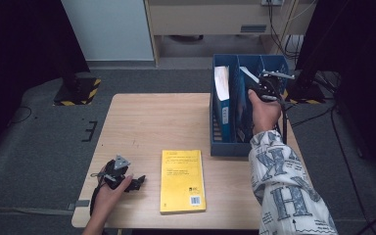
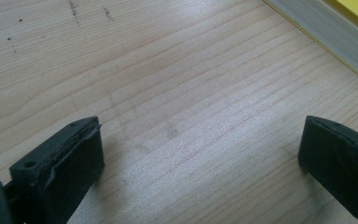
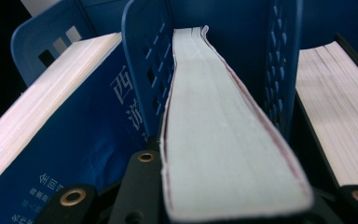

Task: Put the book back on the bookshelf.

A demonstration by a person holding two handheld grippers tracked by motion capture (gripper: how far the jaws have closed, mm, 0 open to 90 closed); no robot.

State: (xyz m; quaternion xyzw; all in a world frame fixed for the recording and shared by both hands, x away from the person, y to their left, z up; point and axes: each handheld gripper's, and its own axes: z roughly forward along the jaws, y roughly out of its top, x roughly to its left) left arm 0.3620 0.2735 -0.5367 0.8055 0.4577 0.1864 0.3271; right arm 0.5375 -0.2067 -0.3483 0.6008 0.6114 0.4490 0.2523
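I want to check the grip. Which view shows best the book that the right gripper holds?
The right gripper view: the book rises page-edge up between the fingers. The high view shows it small, in the blue rack.

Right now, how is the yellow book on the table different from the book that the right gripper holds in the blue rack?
The yellow book lies flat on the table, cover up; the held book stands on edge in the middle slot of the blue rack. The right gripper is shut on the held book, while the yellow book lies free beside the open left gripper. Both are closed.
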